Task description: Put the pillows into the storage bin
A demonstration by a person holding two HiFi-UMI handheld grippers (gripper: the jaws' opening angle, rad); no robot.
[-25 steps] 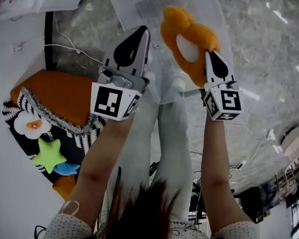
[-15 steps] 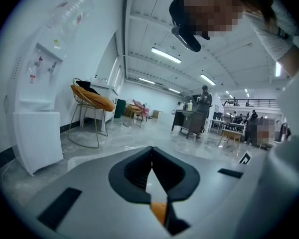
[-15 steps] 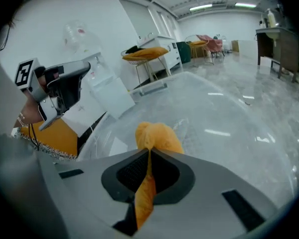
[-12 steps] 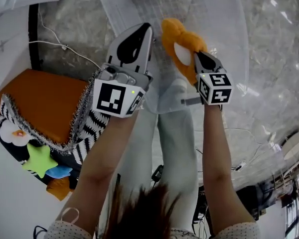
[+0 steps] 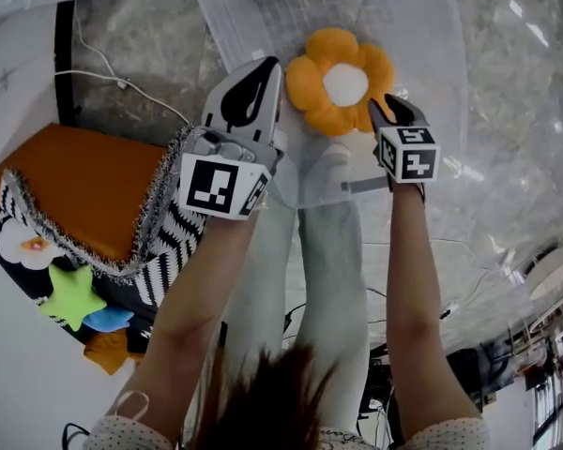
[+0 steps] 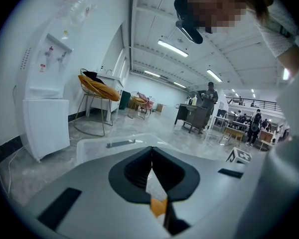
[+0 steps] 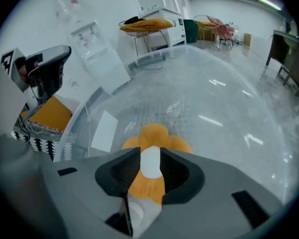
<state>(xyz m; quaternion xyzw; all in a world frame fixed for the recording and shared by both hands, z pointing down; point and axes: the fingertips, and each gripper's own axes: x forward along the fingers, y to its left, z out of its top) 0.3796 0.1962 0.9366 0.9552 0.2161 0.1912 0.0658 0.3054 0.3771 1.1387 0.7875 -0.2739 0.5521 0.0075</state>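
Note:
An orange flower pillow (image 5: pixel 338 82) with a white centre lies flat, face up, inside the clear plastic storage bin (image 5: pixel 422 26). My right gripper (image 5: pixel 387 106) hangs at the pillow's right edge, pointing steeply down. Its jaws have just been opening and stand apart. In the right gripper view the pillow (image 7: pixel 152 133) shows below the gap of the right gripper (image 7: pixel 150 156), and the pads do not press on it. My left gripper (image 5: pixel 263 68) is shut and empty at the pillow's left side, over the bin's near edge (image 6: pixel 114 146).
Left of the bin lie an orange fringed cushion (image 5: pixel 75 186), a black-and-white striped pillow (image 5: pixel 174 242), a green star pillow (image 5: pixel 70 293) and a white flower pillow (image 5: pixel 23 247). A white cable (image 5: pixel 122 82) runs over the marbled floor. The person's legs stand below the bin.
Both grippers have come down toward the bin. The right gripper's jaws have opened, and the flower pillow, held upright before, now lies flat in the bin.

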